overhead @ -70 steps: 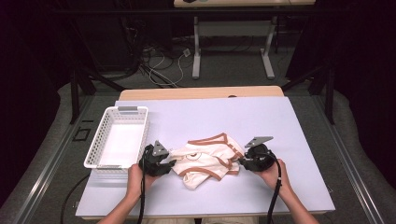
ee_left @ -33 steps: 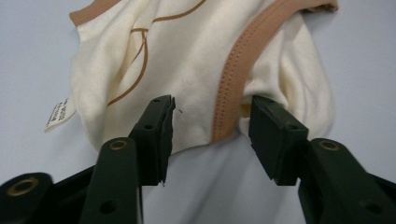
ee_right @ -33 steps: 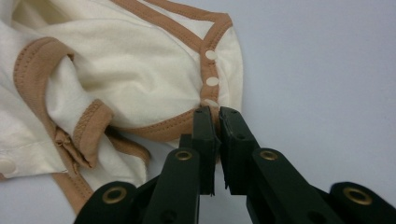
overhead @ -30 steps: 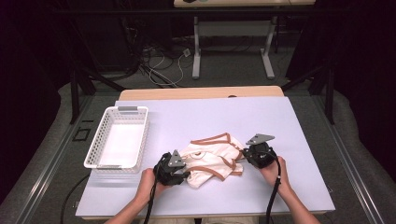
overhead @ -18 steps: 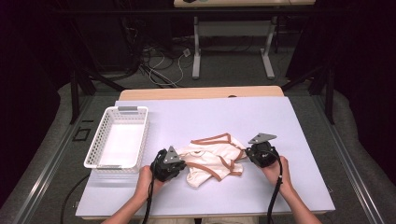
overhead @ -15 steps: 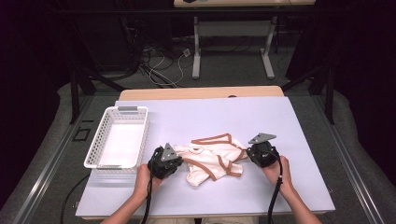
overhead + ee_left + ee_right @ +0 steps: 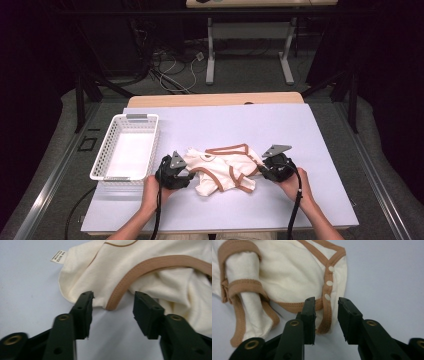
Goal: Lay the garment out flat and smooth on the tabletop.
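Observation:
A cream baby garment (image 7: 222,170) with tan trim lies crumpled on the pale mat. My left gripper (image 7: 187,175) is at its left edge. In the left gripper view this gripper (image 7: 113,311) is open, its jaws have just been opening, and the garment's curved tan hem (image 7: 117,293) lies just past the tips, untouched. My right gripper (image 7: 261,170) is at the garment's right edge. In the right gripper view it (image 7: 325,315) is open too, jaws just opened, with the snap-button trim (image 7: 327,302) lying loose between the pads.
A white plastic basket (image 7: 100,160) stands on the mat's left side, just left of my left gripper. The mat (image 7: 280,130) stretches bare behind and to the right of the garment. A white care label (image 7: 58,257) sticks out of the garment.
The left gripper has slid slightly left, back to the garment's left edge. The right gripper has kept its place at the right edge. The garment rests on the mat.

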Action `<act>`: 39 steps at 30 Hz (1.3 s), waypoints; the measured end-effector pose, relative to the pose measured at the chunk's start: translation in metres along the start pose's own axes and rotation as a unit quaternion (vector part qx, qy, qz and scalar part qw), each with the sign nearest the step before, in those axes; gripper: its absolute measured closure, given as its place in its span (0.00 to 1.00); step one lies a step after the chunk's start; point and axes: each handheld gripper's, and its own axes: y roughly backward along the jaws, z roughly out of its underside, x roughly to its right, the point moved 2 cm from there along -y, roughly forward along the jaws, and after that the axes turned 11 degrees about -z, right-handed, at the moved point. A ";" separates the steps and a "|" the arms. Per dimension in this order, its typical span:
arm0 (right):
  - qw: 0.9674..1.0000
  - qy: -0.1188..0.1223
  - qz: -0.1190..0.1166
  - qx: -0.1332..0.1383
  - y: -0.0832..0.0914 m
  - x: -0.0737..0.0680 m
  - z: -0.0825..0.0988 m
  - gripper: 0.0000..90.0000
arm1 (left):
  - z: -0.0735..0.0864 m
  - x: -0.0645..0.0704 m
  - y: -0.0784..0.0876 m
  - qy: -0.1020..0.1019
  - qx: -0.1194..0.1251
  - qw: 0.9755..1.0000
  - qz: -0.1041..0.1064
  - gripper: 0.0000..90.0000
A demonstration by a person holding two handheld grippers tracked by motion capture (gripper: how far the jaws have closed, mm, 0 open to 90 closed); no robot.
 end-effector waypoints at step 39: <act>0.994 -0.010 -0.091 -0.055 -0.015 -0.019 0.006 0.98 | 0.011 0.015 0.000 -0.035 -0.022 0.999 0.013 0.90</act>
